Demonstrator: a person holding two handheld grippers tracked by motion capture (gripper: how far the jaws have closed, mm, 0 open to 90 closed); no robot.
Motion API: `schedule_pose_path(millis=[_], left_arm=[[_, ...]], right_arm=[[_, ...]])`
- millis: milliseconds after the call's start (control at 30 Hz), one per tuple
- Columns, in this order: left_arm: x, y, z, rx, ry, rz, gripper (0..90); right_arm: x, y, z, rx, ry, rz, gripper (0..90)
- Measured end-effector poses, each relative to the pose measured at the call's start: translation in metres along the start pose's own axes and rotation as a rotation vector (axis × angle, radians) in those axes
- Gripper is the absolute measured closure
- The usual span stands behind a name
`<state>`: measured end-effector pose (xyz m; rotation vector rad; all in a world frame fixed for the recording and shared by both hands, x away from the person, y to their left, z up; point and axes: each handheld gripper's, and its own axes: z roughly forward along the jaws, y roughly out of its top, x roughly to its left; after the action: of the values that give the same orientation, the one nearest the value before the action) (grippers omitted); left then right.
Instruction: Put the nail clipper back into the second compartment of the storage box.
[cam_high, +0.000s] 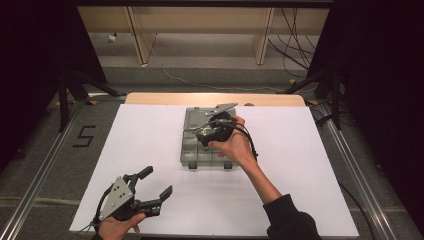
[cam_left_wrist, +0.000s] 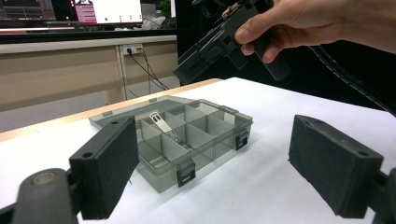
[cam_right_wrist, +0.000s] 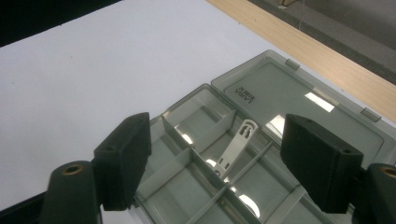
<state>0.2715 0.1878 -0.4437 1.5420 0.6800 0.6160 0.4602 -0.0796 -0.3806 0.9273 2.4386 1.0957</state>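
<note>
1. The compartment box (cam_high: 205, 145) is smoky grey, see-through plastic with thin dividers, small black latches on its near wall and a glossy lid lying flat open behind it.
2. A flat strip (cam_right_wrist: 236, 147) of pale metal or plastic, with a rounded slotted end, leans tilted across a divider in one of the middle compartments.
3. The right gripper (cam_high: 212, 129) hangs above the box, held in the person's right hand (cam_high: 235, 145); its matt black, foam-faced blocks stand wide apart with nothing between them, the strip lying below the gap.
4. The left gripper (cam_high: 152, 187) rests low near the front left corner of the table, well apart from the box, its blocks spread wide and empty.
5. The white sheet (cam_high: 150, 140) is smooth and covers most of the wooden table (cam_high: 150, 98), whose pale edge shows at the far side.
6. Open sheet lies on every side of the box, wider to the left and front.
7. Beyond the table stand dark tripod legs (cam_high: 67, 95), loose cables (cam_high: 292, 37) and a pale bench (cam_high: 200, 30).
</note>
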Motion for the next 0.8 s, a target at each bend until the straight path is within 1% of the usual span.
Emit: schedule_pose_path(millis=[33,67,100,167,200,233,300,367,400,433,467,500,533,567,600,700,733,767,800], left_arm=[[0.0,0.0,0.0,-0.001,0.001,-0.001,15.5],[-0.001,0.0,-0.001,0.006,0.01,-0.016,15.5],[0.0,0.0,0.0,0.001,0.007,-0.003,15.5],[0.0,0.0,0.0,-0.001,-0.005,-0.001,15.5],[0.0,0.0,0.0,-0.001,-0.005,-0.001,15.5],[-0.001,0.0,-0.001,0.005,0.0,-0.015,15.5],[-0.002,0.0,-0.001,0.008,0.0,-0.019,15.5],[-0.002,0.0,-0.001,0.01,0.001,-0.021,15.5],[-0.001,0.0,0.0,-0.001,-0.004,-0.011,15.5],[-0.001,0.0,0.0,0.005,0.011,-0.013,15.5],[0.0,0.0,0.0,-0.001,0.003,-0.003,15.5],[0.0,0.0,0.0,-0.001,0.0,-0.004,15.5],[0.0,0.0,0.0,-0.001,0.003,-0.002,15.5],[0.0,0.0,0.0,0.0,0.004,-0.004,15.5],[0.0,0.0,0.0,0.0,0.004,-0.004,15.5],[0.0,0.0,0.0,-0.002,0.002,0.002,15.5],[0.0,0.0,0.0,-0.002,0.003,-0.001,15.5],[-0.001,0.0,-0.001,0.003,0.012,-0.013,15.5],[0.0,0.0,0.0,-0.001,0.009,-0.001,15.5]], right_arm=[[0.0,0.0,-0.002,0.004,0.001,-0.003,24.4],[0.001,-0.001,-0.004,-0.008,0.001,-0.006,24.5],[0.001,-0.001,-0.006,-0.007,0.005,-0.007,24.4],[0.002,-0.002,-0.011,-0.022,0.015,-0.011,24.3],[0.002,-0.002,-0.011,-0.022,0.015,-0.011,24.3],[0.003,-0.003,-0.015,-0.039,0.019,-0.018,24.2],[0.004,-0.003,-0.016,-0.046,0.015,-0.016,24.2],[0.006,-0.003,-0.02,-0.049,0.024,-0.013,24.1],[0.007,-0.004,-0.021,-0.075,0.025,-0.029,23.9],[0.008,-0.004,-0.022,-0.077,0.026,-0.022,23.8],[0.008,-0.005,-0.023,-0.068,0.032,-0.03,23.7],[0.008,-0.005,-0.024,-0.074,0.037,-0.036,23.5],[0.01,-0.006,-0.025,-0.079,0.035,-0.028,23.1],[0.009,-0.007,-0.025,-0.091,0.034,-0.042,22.9],[0.01,-0.007,-0.026,-0.097,0.038,-0.034,22.8],[0.011,-0.008,-0.027,-0.094,0.045,-0.038,22.4],[0.012,-0.009,-0.028,-0.104,0.046,-0.039,22.4],[0.013,-0.009,-0.03,-0.1,0.05,-0.031,22.2],[0.013,-0.01,-0.03,-0.107,0.046,-0.035,22.0]])
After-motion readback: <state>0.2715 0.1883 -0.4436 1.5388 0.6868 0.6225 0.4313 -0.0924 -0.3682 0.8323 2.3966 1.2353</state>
